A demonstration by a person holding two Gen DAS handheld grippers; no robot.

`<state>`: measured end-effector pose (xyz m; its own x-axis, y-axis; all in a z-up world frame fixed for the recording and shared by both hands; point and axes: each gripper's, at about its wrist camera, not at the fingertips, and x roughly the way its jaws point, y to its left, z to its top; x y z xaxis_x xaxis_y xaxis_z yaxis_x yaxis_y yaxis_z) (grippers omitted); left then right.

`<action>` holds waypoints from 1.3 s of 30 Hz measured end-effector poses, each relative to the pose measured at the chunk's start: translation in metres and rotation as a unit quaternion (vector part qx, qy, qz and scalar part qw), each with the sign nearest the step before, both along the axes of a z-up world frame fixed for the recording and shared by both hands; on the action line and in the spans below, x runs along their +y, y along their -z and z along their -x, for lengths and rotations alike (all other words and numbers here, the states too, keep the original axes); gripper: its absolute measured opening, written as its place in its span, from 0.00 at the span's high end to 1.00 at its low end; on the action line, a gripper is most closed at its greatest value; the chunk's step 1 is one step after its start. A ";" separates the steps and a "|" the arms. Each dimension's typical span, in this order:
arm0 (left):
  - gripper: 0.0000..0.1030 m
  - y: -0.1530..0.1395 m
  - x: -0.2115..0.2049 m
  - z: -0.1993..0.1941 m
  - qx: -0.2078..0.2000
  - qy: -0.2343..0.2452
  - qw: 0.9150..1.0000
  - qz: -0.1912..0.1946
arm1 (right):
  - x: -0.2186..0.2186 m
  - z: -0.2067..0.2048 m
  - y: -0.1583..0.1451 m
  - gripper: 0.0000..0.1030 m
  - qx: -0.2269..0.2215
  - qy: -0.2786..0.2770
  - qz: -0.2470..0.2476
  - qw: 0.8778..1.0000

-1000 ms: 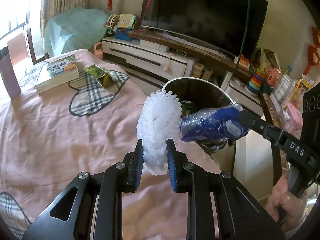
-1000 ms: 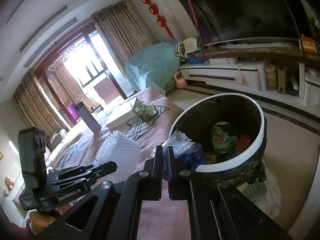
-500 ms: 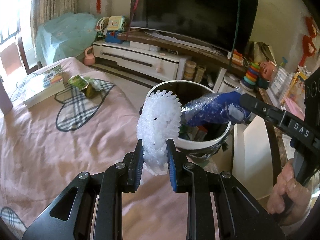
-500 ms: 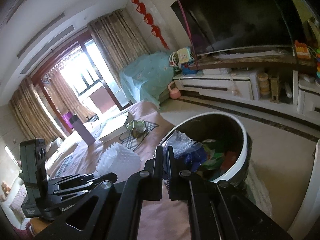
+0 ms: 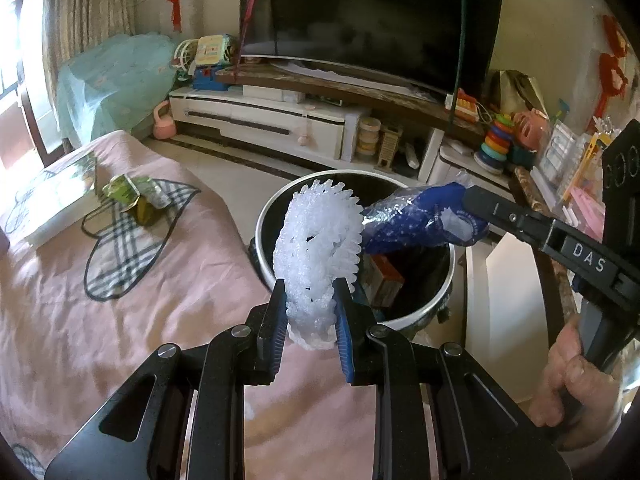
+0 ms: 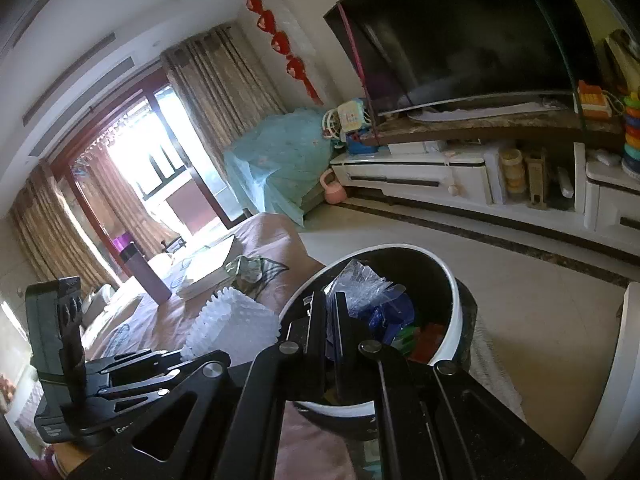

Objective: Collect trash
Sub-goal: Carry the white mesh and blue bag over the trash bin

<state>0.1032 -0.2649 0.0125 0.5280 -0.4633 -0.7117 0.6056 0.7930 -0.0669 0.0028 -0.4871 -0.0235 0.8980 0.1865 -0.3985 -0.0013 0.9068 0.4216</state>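
My left gripper (image 5: 310, 296) is shut on a white foam fruit net (image 5: 318, 252), held upright over the near rim of the round black bin with a white rim (image 5: 416, 314). From the right, my right gripper (image 5: 466, 196) is shut on a crumpled blue and clear plastic wrapper (image 5: 416, 220), which hangs above the bin's mouth. In the right wrist view the wrapper (image 6: 368, 300) sticks out of the shut right gripper (image 6: 330, 300) over the bin (image 6: 452, 280), with the foam net (image 6: 232, 320) to its left. Other trash lies inside the bin.
A pink-covered bed (image 5: 100, 320) fills the left, bearing a green crumpled packet (image 5: 132, 196), a book (image 5: 48, 200) and a purple bottle (image 6: 142, 268). A TV stand (image 5: 280, 116) with toys runs along the far wall. A hand (image 5: 568, 380) grips the right tool.
Both grippers have carried their trash toward the bin, which now sits closer and more directly under the foam net and the wrapper. The grips are unchanged.
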 end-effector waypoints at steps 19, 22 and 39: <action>0.80 0.006 -0.038 -0.024 0.004 0.010 1.000 -0.019 | -0.026 -0.028 0.009 0.97 0.016 0.004 -0.006 1.000; 0.80 0.008 -0.042 -0.026 0.005 0.011 1.000 -0.022 | -0.027 -0.030 0.009 0.97 0.016 0.003 -0.006 1.000; 0.80 0.012 -0.048 -0.028 0.007 0.011 1.000 -0.029 | -0.030 -0.039 0.005 0.97 0.018 0.002 -0.004 1.000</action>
<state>0.1315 -0.3132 0.0009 0.5077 -0.4332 -0.7447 0.6226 0.7819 -0.0304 0.0415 -0.5176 -0.0280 0.8842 0.1859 -0.4285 0.0173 0.9037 0.4278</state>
